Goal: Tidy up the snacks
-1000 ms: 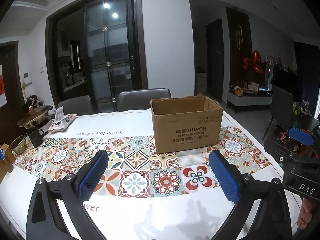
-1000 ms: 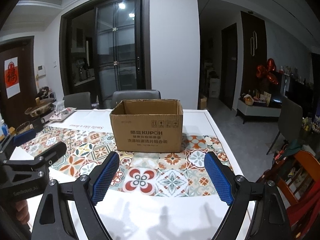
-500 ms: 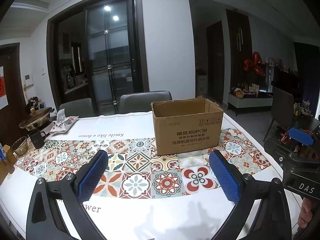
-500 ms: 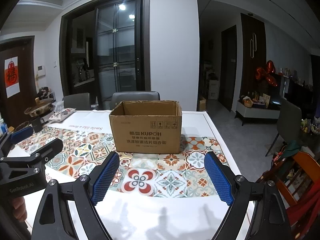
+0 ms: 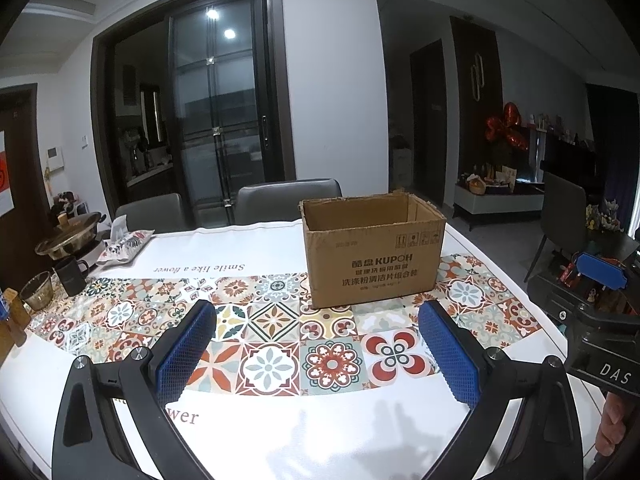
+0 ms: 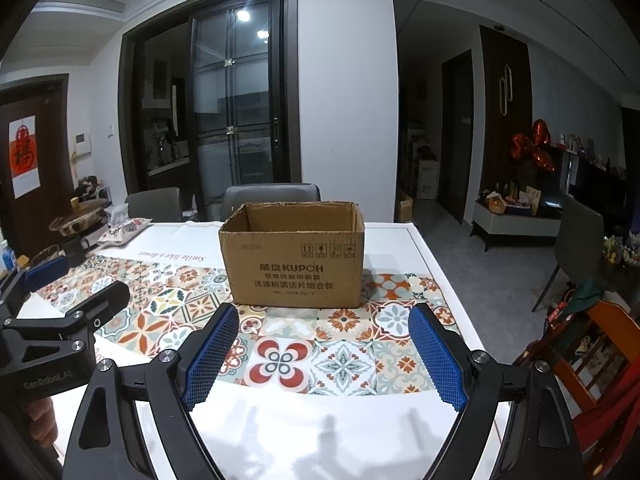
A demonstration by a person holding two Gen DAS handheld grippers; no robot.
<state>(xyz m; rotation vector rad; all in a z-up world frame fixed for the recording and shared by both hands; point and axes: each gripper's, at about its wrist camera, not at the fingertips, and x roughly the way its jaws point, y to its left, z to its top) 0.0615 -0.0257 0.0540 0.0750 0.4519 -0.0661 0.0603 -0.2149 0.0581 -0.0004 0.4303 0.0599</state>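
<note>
A: Where is the cardboard box (image 5: 374,250)?
B: Upright on the worktop (image 5: 280,412), on the patterned tile cloth (image 5: 264,336), top open. From the left wrist view it sits at about 1 o'clock beyond the fingers; from the right wrist view at 12 o'clock, dead ahead. What is inside cannot be seen.

A: Left gripper (image 5: 316,344)?
B: Jaws spread wide, blue pads (image 5: 186,354) apart, nothing between them. It hangs above the cloth, clear of the box.

A: Right gripper (image 6: 322,350)?
B: Same: jaws wide, blue pads (image 6: 438,360) empty, short of the box. A hand (image 5: 612,424) holds its handle at 4 o'clock in the left wrist view.

A: Anything else on the worktop?
B: At 9 to 10 o'clock in the left wrist view: a printed pouch (image 5: 124,242), a black mug (image 5: 70,276), a glass bowl (image 5: 38,290) and a pot (image 5: 68,234). Two grey chairs (image 5: 288,200) stand behind the far edge.
</note>
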